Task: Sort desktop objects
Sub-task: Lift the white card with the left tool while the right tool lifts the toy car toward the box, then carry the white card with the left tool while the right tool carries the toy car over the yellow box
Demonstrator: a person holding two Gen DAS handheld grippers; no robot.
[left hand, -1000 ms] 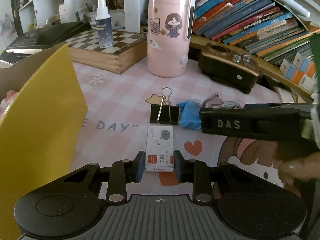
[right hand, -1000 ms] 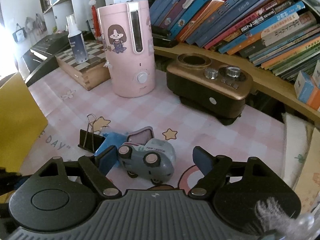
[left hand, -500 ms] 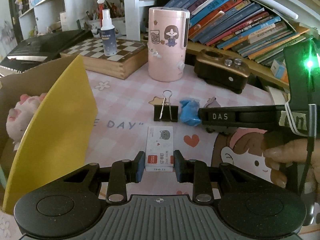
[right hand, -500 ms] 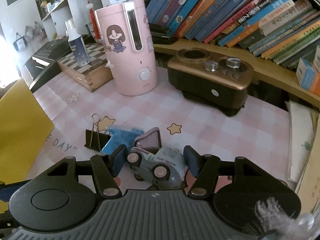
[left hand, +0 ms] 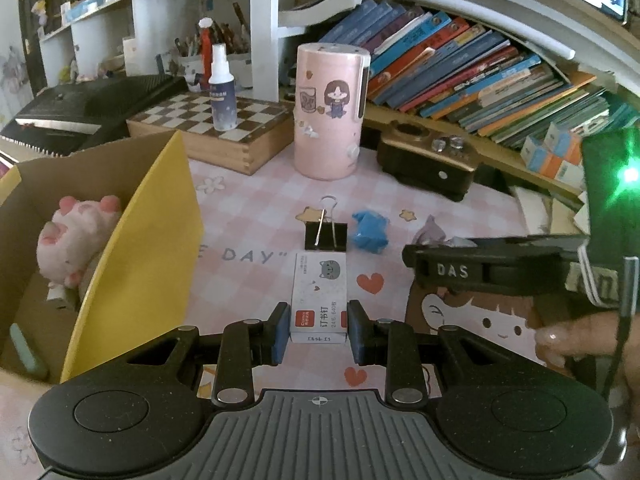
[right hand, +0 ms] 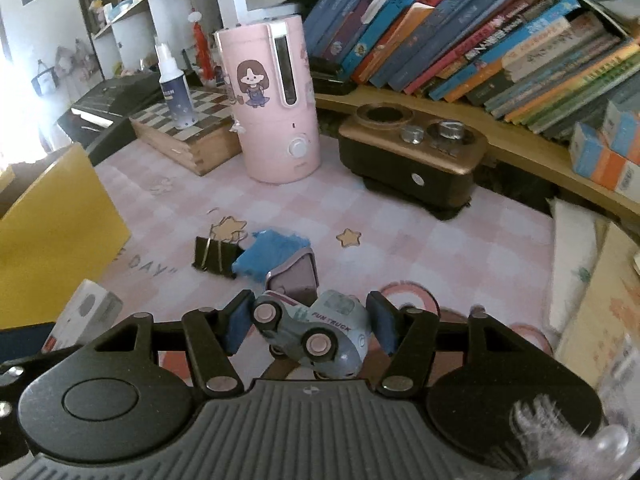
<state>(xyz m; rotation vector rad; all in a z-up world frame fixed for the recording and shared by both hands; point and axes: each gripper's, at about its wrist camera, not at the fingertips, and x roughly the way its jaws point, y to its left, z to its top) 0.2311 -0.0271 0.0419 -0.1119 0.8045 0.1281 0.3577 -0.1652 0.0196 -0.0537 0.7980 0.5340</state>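
Straight ahead in the left wrist view, the left gripper (left hand: pixel 319 330) is clenched on the near end of a small white staple box (left hand: pixel 319 298), a flat cardboard rectangle with a red label and a grey cat print. Whether the box is lifted or rests on the pink checked counter (left hand: pixel 256 208) cannot be told. Just beyond it sit a black metal binder clip (left hand: pixel 325 235) with wire handles and a crumpled blue scrap (left hand: pixel 371 231). To the left stands an open cardboard box (left hand: pixel 132 248) with a yellow flap, a pink plush toy (left hand: pixel 76 236) already inside. Because only the end of the staple box is pinched, the smooth card could pivot or slip on the way over, and the raised flap could catch it.

From the right wrist view, the right gripper (right hand: pixel 310 322) grasps a toy truck (right hand: pixel 316 330), rounded grey-blue plastic with pink wheel hubs and a tipped purple bed, lying askew between the blue pads and seemingly off the counter. Its curved, glossy shell gives the pads little flat surface, so I judge it could twist or drop out if the grip loosens. Behind stand the binder clip, the blue scrap and a smooth pink cylinder (right hand: pixel 276 100).
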